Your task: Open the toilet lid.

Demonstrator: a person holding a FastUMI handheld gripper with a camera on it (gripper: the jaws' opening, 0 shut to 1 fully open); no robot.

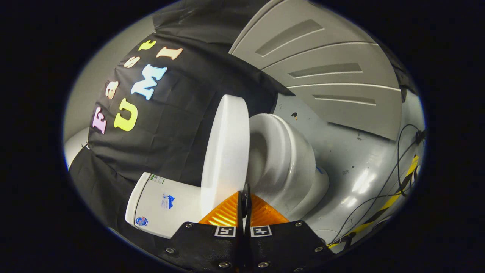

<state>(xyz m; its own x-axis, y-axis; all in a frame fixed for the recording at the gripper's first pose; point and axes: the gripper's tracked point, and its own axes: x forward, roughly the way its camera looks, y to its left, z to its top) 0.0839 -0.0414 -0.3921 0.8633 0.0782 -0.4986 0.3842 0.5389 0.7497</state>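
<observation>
The claw [244, 197] sits nearest, its fingers clenched together on the thin edge of the toilet lid [225, 151], which stands raised off the bowl [284, 163]. Left of the lid lies the cistern [163, 204]. Farther right, cables [382, 189] trail across the grey floor [352, 151].

Booth wall: black cloth [166, 125], creased, hung behind the fixture. Floor [360, 159]: grey, glossy, scuffed with dark marks. Grey ribbed panel [326, 72] stands beyond it. Thin black cables [394, 167] trail across the floor near yellow-black hazard tape [394, 199].
</observation>
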